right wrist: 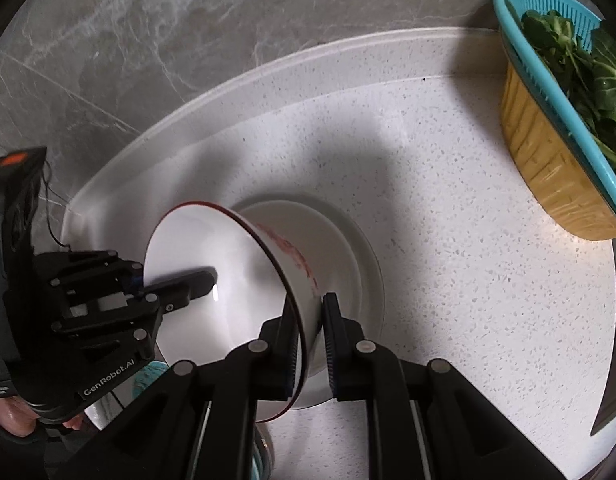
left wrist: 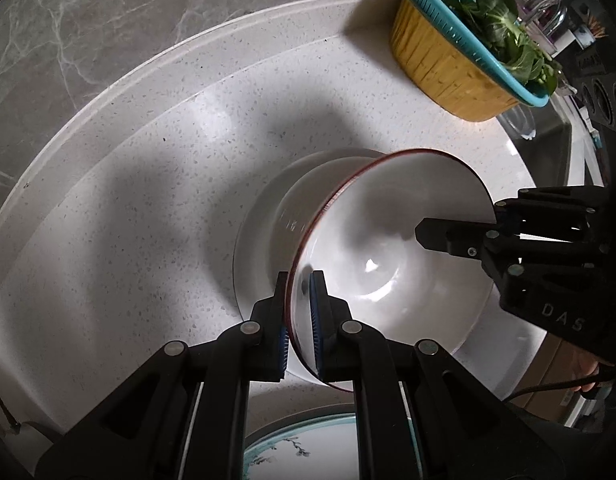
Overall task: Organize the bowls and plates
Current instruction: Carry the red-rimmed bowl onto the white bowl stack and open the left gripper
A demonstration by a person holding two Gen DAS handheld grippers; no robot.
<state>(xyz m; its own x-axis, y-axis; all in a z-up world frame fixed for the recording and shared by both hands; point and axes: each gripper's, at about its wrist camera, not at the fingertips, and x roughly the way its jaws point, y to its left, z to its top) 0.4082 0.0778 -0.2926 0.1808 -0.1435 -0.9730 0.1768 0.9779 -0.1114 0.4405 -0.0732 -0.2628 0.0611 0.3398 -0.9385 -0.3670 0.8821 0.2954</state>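
Left wrist: basket (left wrist: 440, 60) holds greens (left wrist: 504, 36) (leafy).

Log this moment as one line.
left gripper: shut on red-rimmed bowl | right gripper: shut on opposite rim | bowl tilted over white plate | stacking pending

White speckled surface (right wrist: 448, 240) carries a white plate (right wrist: 372, 272) mid-surface, and a yellow basket (right wrist: 548, 176) far right.
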